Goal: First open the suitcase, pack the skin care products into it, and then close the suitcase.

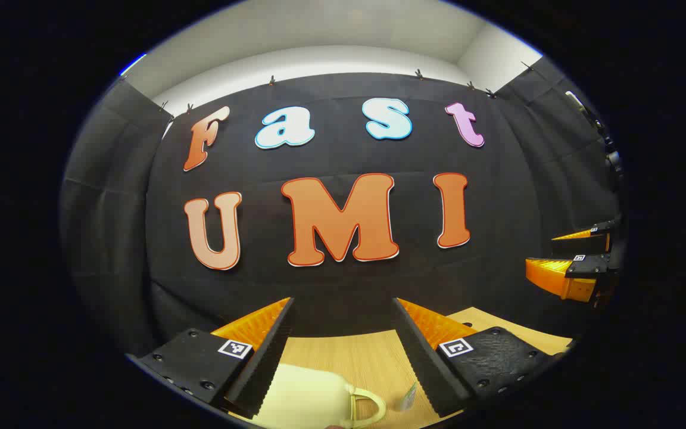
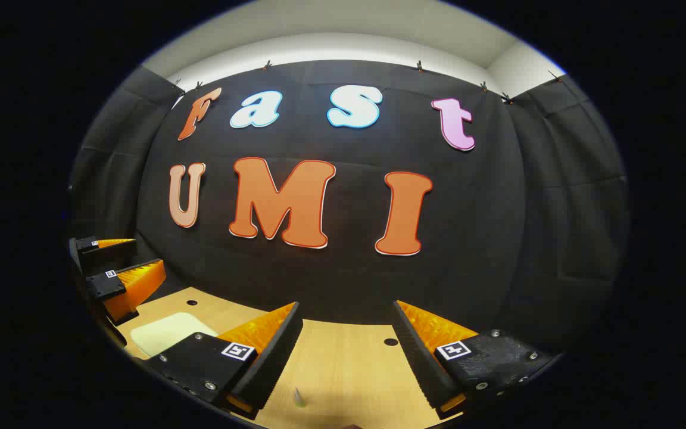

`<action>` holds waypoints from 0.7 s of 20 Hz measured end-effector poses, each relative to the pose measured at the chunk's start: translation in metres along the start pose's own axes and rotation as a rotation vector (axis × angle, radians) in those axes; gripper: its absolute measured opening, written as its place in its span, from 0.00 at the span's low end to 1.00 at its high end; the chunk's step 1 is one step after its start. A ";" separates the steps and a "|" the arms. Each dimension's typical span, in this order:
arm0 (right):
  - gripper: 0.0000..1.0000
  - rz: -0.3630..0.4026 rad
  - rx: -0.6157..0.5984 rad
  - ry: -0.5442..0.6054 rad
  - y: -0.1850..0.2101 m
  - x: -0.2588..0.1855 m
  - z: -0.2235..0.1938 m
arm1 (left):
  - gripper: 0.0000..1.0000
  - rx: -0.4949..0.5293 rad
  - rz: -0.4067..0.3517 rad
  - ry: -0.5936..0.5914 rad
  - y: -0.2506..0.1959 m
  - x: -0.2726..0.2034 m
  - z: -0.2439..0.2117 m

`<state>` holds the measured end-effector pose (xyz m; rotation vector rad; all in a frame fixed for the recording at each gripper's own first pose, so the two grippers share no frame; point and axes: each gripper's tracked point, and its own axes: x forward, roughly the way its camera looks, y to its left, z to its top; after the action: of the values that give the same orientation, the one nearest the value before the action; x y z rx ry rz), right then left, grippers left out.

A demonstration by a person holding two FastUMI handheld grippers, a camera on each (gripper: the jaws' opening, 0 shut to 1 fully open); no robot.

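Note:
A pale cream suitcase with a loop handle lies on the wooden table, low in the left gripper view, lid down. My left gripper hovers above it, open, nothing between its fingers. A small clear skin care item lies right of the handle. In the right gripper view my right gripper is open and empty over the table; a small pointed greenish tip of a product shows below it. The suitcase appears as a pale patch at the lower left there.
The right gripper shows at the right edge of the left gripper view, and the left gripper at the left edge of the right gripper view. The booth's black cloth wall stands close behind the table. Small holes dot the tabletop.

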<state>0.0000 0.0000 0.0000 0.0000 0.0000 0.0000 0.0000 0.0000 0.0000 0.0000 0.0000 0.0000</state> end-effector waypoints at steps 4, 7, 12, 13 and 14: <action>0.95 0.054 0.007 0.013 0.005 0.020 0.000 | 0.98 0.013 0.066 -0.009 0.013 -0.001 0.004; 0.95 0.070 0.010 0.002 0.008 0.027 0.003 | 1.00 0.010 0.097 -0.004 0.022 -0.001 0.001; 0.95 0.067 -0.007 0.016 0.010 0.030 -0.007 | 1.00 0.011 0.071 0.021 0.013 0.013 -0.010; 0.95 0.055 -0.016 0.015 0.007 0.030 -0.007 | 0.98 0.014 0.057 0.017 0.008 0.017 -0.009; 0.95 0.051 -0.020 0.015 0.006 0.031 -0.008 | 0.98 0.017 0.049 0.015 0.006 0.020 -0.008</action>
<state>0.0309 0.0056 -0.0079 -0.0197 0.0152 0.0505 0.0196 0.0061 -0.0079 0.0165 0.0150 0.0493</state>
